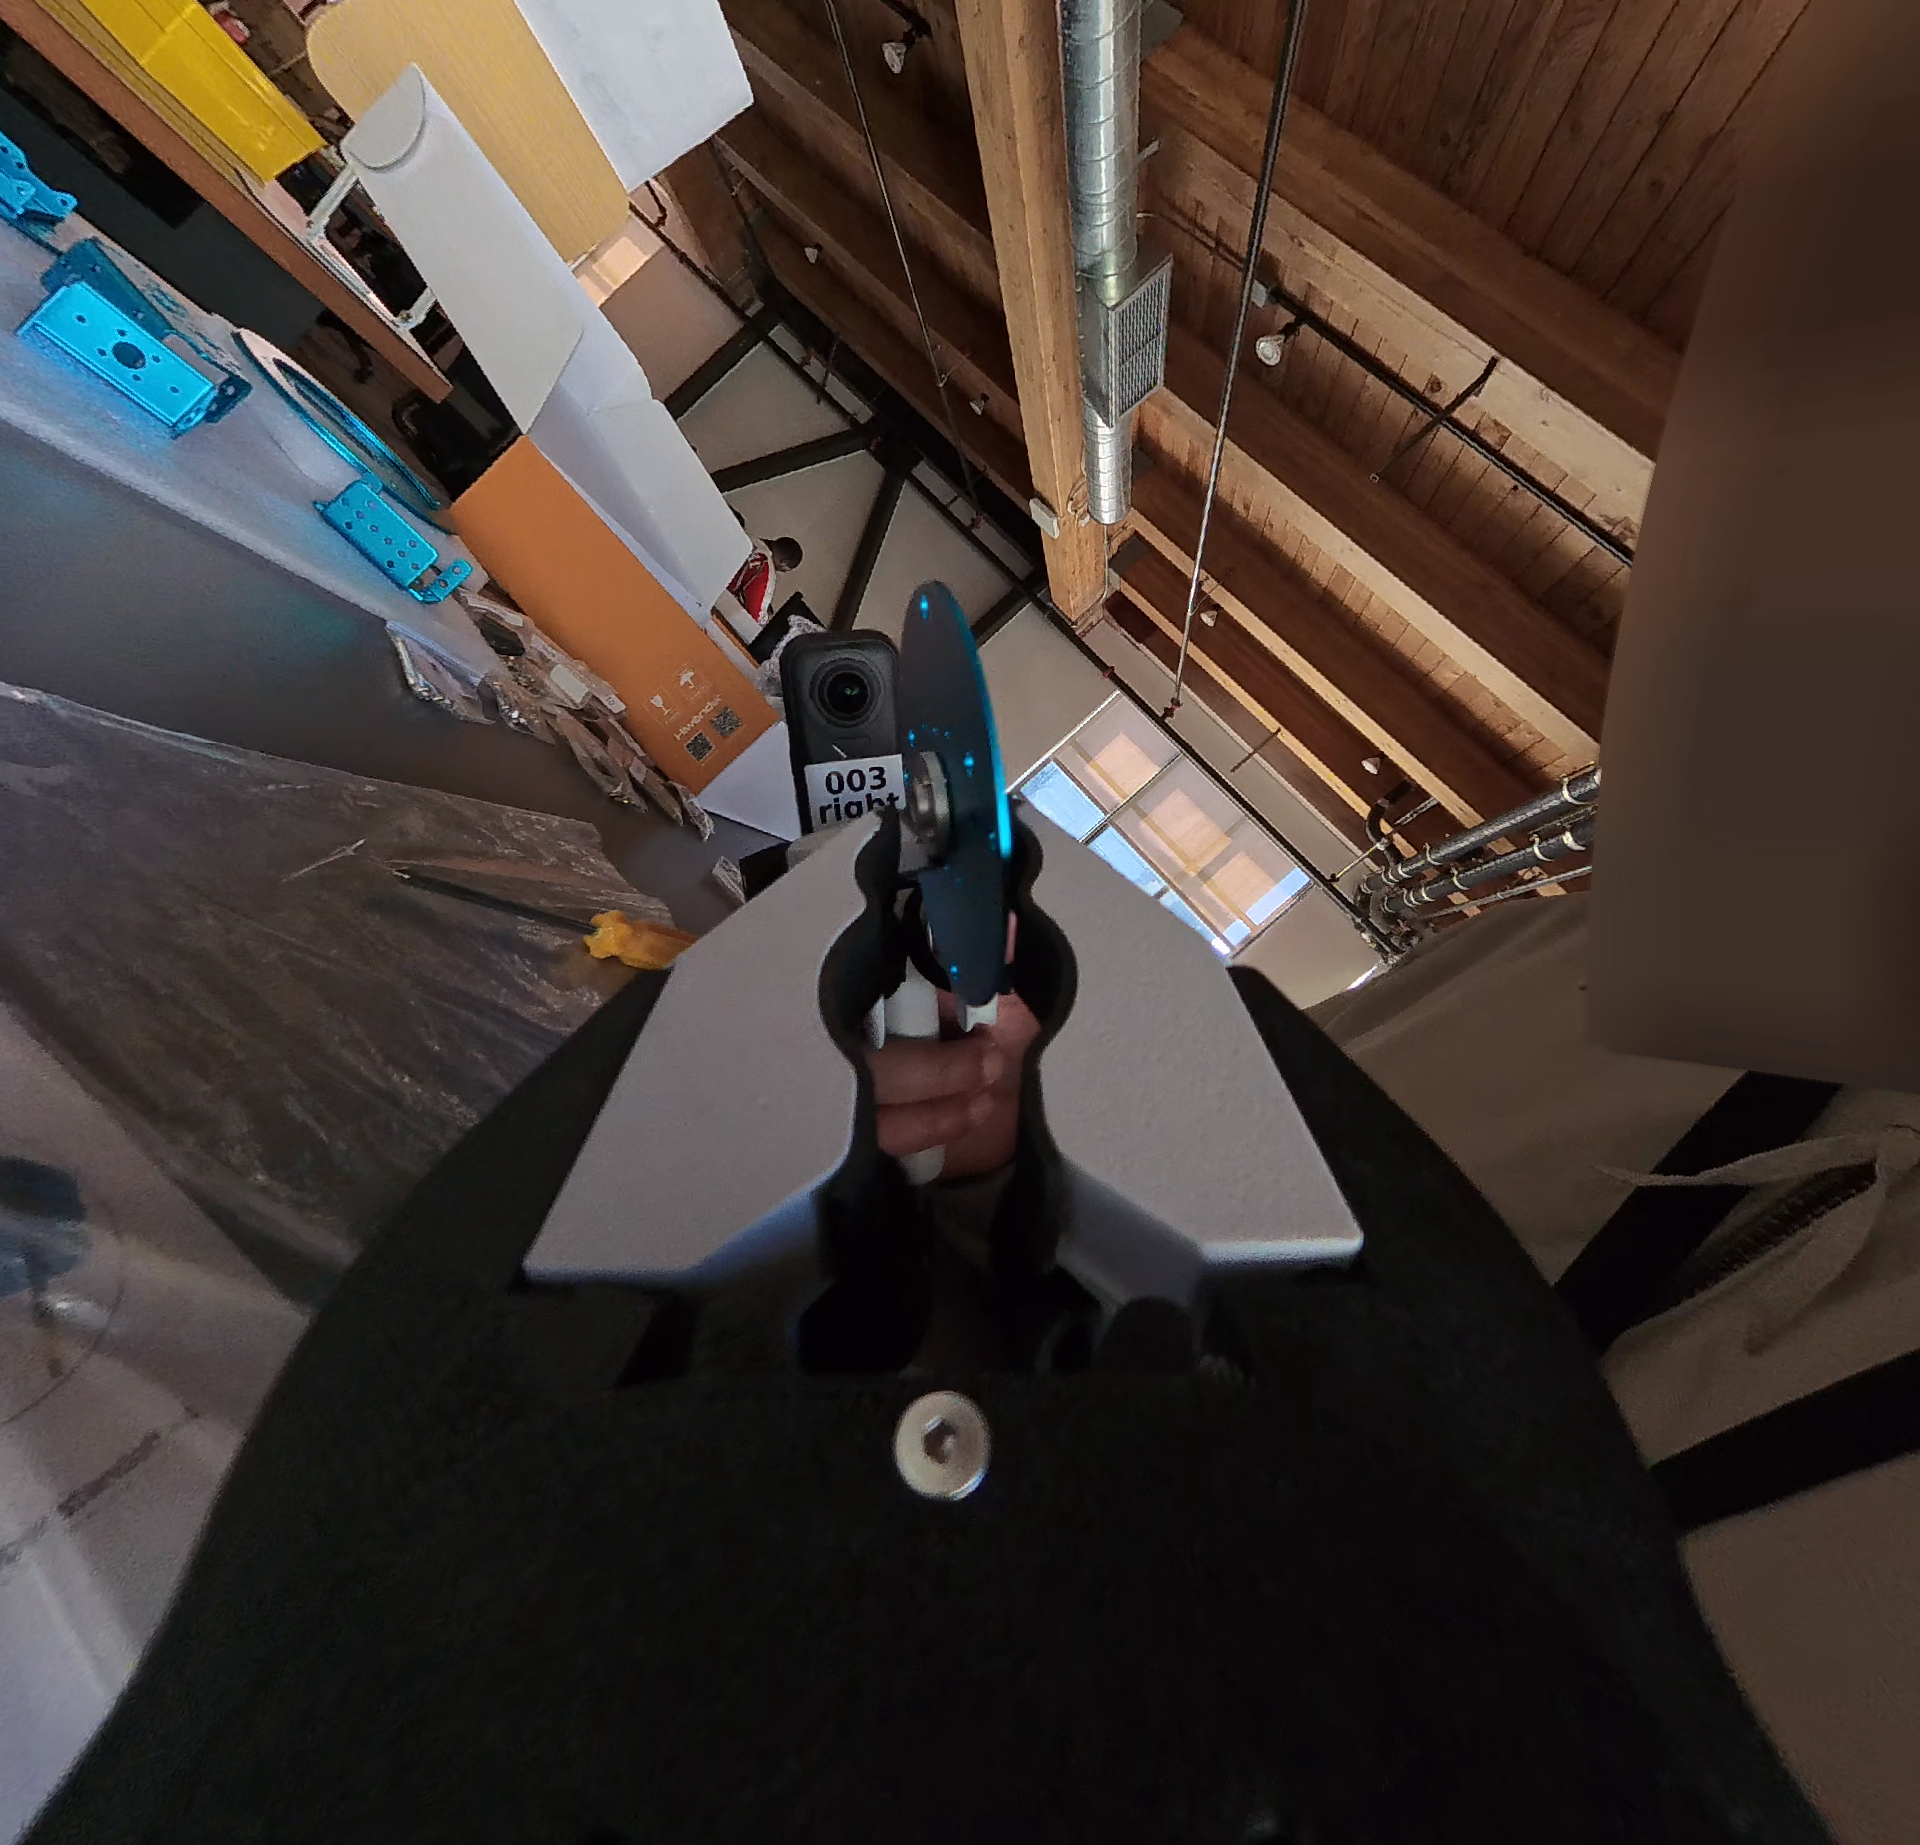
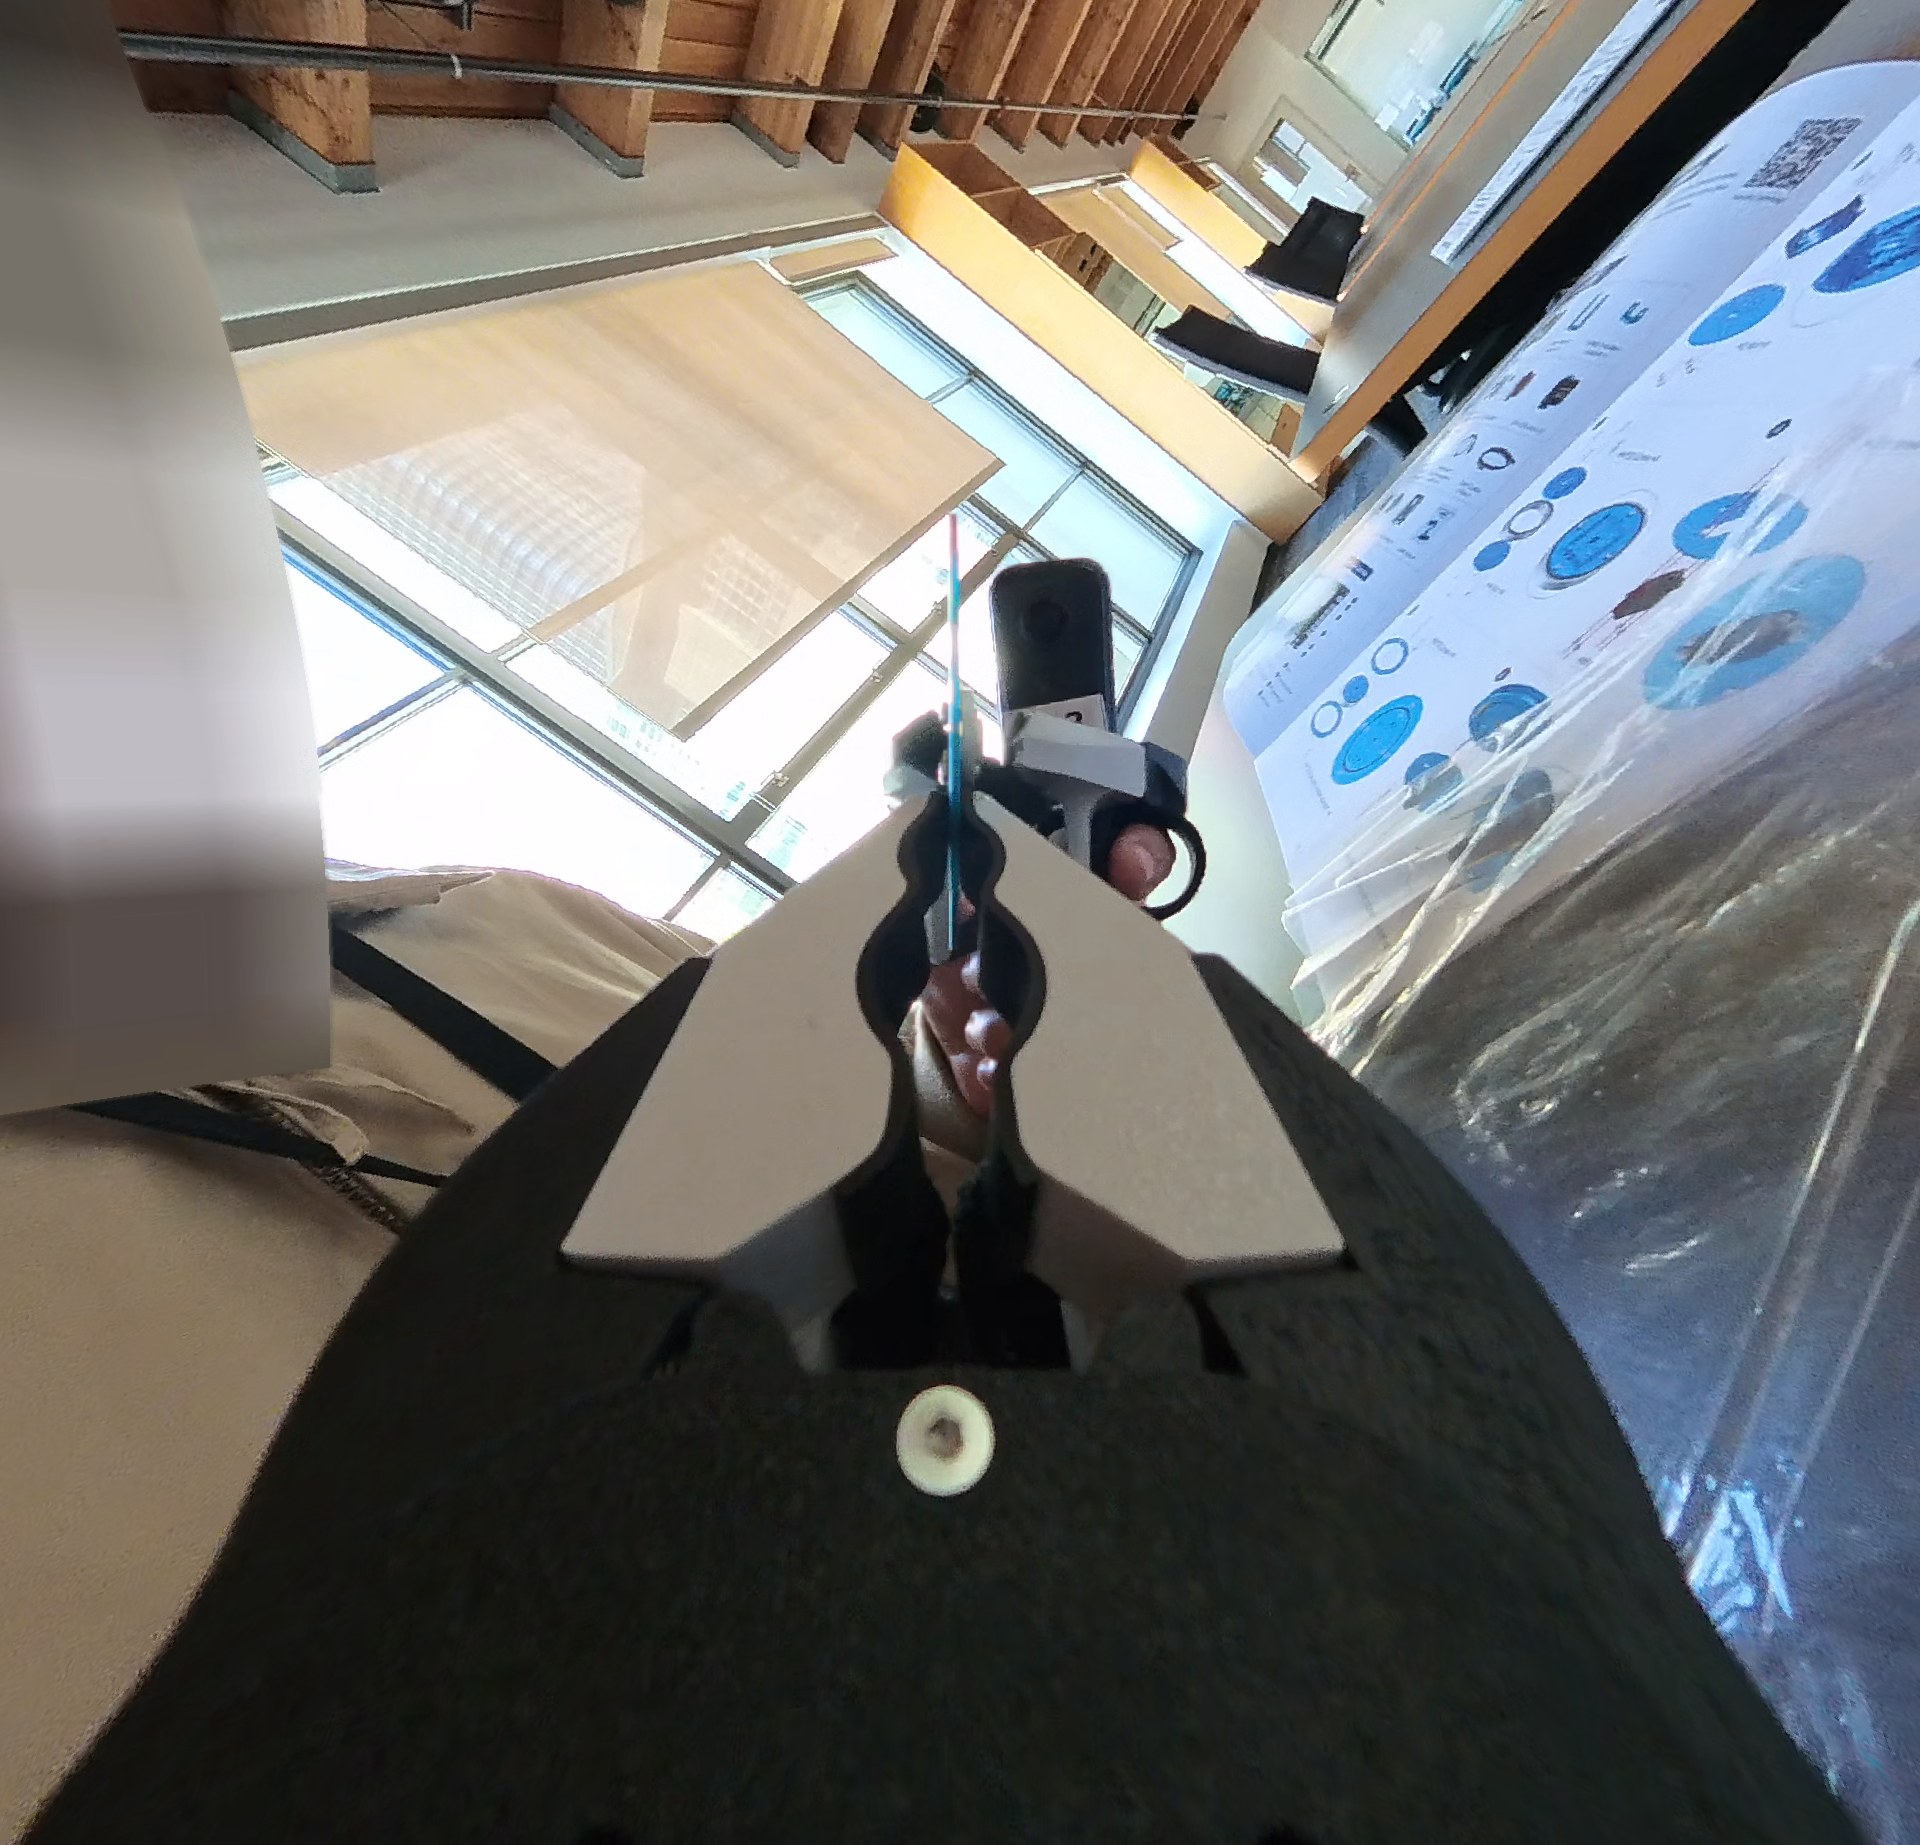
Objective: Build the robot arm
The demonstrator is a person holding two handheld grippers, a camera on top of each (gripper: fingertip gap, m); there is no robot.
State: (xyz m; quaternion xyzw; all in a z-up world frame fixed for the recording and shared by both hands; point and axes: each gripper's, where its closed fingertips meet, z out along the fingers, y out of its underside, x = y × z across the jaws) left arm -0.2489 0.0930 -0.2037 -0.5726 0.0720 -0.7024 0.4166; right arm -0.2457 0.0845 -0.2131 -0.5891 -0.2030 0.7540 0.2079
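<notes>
My left gripper (image 1: 948,839) points up toward the ceiling. Its jaws are narrow, with the blue disc (image 1: 951,715) standing in the gap at the tips, its face turned partly toward me. A metal hub (image 1: 928,796) sits on the disc's face toward 9 o'clock. I cannot tell whether these fingers are actually pressing on the disc or the hub.

In the right wrist view, my right gripper (image 2: 953,829) has its jaws almost together on the same disc (image 2: 953,652). I see it edge-on as a thin blue line running toward 12 o'clock out of the slit between the fingers, so it is held by its rim.

Just past the disc in the left wrist view, at 11 o'clock, is the black camera (image 1: 844,694) mounted on the right gripper. A hand (image 1: 935,1089) shows through the gap at 6 o'clock. In the right wrist view, a fingertip rests in a black ring (image 2: 1143,855) at 4 o'clock of the disc.

Farther out at 9 o'clock in the left wrist view, a yellow-handled tool (image 1: 634,938) lies on a crinkled plastic sheet (image 1: 260,912). An orange-and-white box (image 1: 613,611) stands at 10 o'clock, and blue metal brackets (image 1: 125,346) lie beyond it. In the right wrist view, a printed sheet with pictures of blue parts (image 2: 1558,548) lies at 2 o'clock.

Farthest off, a silver duct (image 1: 1107,185) runs along the wooden ceiling at 12 o'clock in the left wrist view. A big window (image 2: 623,704) fills 10 o'clock in the right wrist view.
</notes>
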